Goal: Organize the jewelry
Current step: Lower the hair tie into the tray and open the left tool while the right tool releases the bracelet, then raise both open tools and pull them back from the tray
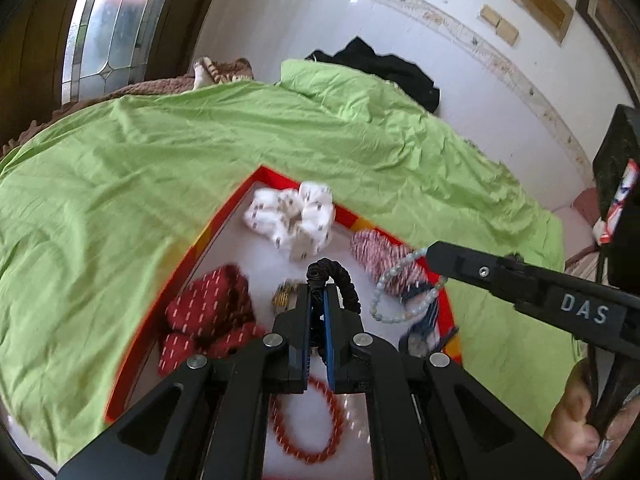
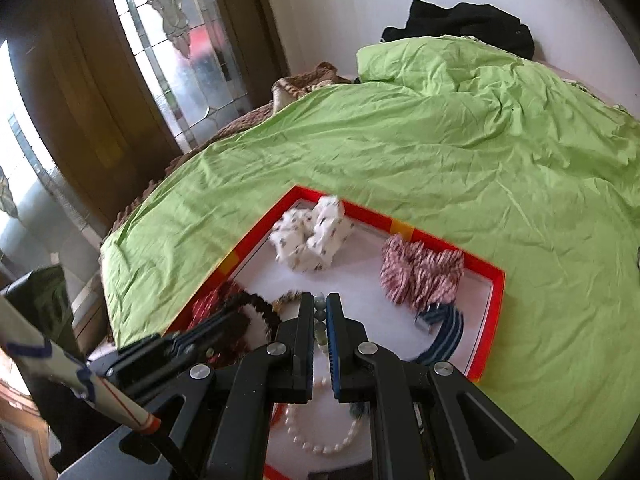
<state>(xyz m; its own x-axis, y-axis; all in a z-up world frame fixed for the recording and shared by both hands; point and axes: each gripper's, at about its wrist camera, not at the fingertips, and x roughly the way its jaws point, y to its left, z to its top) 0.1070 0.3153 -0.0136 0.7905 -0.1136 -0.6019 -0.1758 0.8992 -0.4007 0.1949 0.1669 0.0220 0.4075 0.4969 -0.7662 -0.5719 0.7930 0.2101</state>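
Right tongs (image 1: 430,254), marked "DAS", grip a pale bead bracelet (image 1: 400,292).

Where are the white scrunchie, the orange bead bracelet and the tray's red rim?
white scrunchie (image 1: 294,216), left wrist view, on its gathered fabric middle.
orange bead bracelet (image 1: 280,432), left wrist view, on the left arc of beads.
red rim (image 2: 498,312), right wrist view, on the tray's right edge.

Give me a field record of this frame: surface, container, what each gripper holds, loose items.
surface: green bedsheet
container: red-rimmed white tray on the sheet
left gripper: shut on black braided hair tie
right gripper: shut on pale green bead bracelet
loose in tray: white printed scrunchie, dark red dotted scrunchie, orange bead bracelet, white pearl bracelet
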